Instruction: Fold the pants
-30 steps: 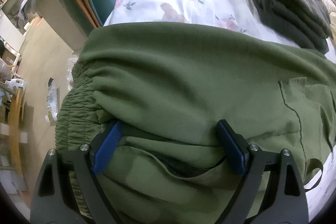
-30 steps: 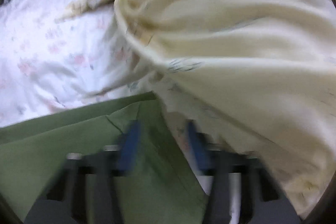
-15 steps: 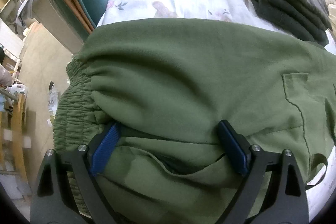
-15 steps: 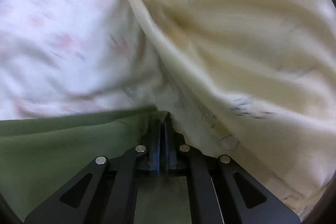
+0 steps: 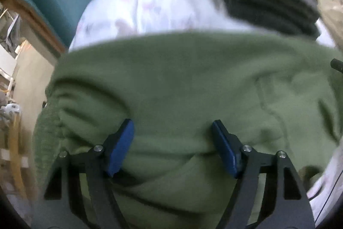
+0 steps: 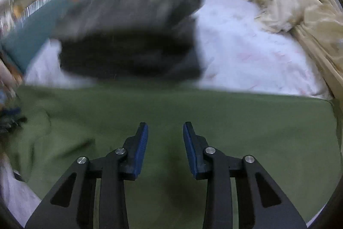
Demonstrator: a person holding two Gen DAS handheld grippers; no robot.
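My left tongs [image 5: 172, 138] have been closing around bunched green pants [image 5: 193, 83]; blur hides any contact. My right tongs [image 6: 165, 138], just opening, hold nothing above them.

Left claw [image 5: 172, 134], right claw [image 6: 165, 134]: black linkage arms, blue pads, silver screws.

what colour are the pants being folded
Olive green pants, clearest in the right wrist view.
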